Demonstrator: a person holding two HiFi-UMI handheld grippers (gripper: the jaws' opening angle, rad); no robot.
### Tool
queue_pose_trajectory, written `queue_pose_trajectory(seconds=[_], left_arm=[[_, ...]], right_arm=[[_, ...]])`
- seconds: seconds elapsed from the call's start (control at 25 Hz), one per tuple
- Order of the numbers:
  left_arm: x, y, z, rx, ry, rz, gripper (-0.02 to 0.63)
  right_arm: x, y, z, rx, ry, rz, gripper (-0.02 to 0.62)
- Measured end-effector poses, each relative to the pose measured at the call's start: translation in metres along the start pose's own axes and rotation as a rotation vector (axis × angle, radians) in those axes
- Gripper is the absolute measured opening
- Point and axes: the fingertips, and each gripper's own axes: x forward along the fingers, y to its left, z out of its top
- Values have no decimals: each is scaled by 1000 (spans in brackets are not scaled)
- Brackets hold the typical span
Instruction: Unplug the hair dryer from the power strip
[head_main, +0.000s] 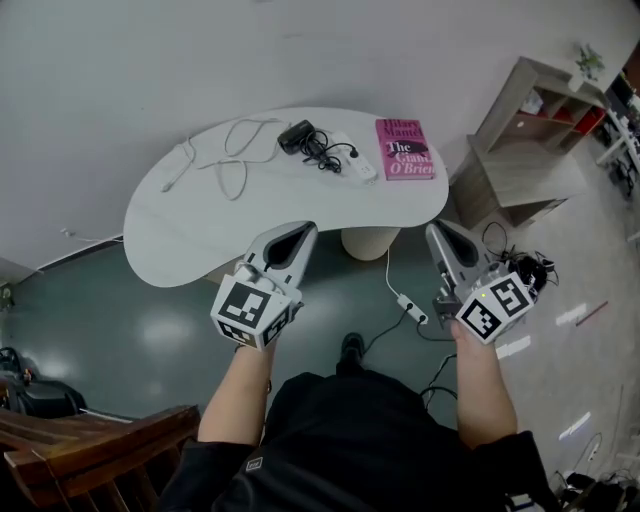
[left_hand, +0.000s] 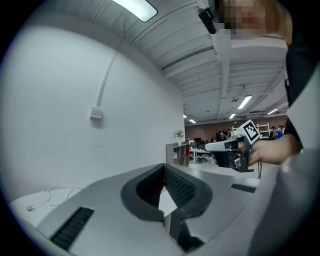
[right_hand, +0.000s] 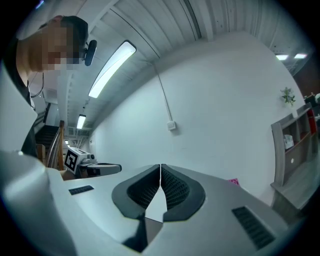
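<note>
On the table (head_main: 190, 225) the power strip (head_main: 352, 160) lies beyond the closed, empty left tool (head_main: 300, 232) and right tool (head_main: 438, 232); pin it, then pull its plug, hardly visible here, straight out.

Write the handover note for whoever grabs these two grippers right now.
Left gripper: shut, empty, at the near edge of the table.
Right gripper: shut, empty, just short of that edge.
Hair dryer lies at the table's far side. Its black cord runs to the power strip, beside the pink book.
Done: nothing; the plug appears to sit in the strip.
Left: reach in, steady the strip, pull the plug.
</note>
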Motion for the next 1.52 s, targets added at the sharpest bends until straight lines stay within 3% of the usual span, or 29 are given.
queue_pose_trajectory(seconds=[0.52, 0.84, 1.12, 1.2, 1.32, 1.52], left_arm=[[79, 51, -17, -6, 41, 28, 12], [137, 136, -42, -61, 64, 21, 14], [179, 223, -39, -8, 92, -7, 16], [192, 230, -43, -9, 111, -26, 22], [208, 225, -59, -65, 149, -42, 110], [234, 213, -86, -135, 212, -20, 132]], right_arm=[[45, -68, 4, 15, 17, -28, 35], [130, -119, 9, -6, 53, -61, 35], [218, -155, 17, -23, 95, -82, 35], [237, -164, 14, -23, 114, -81, 35], [261, -173, 3, -9, 155, -56, 35], [295, -189, -4, -17, 207, 34, 35]])
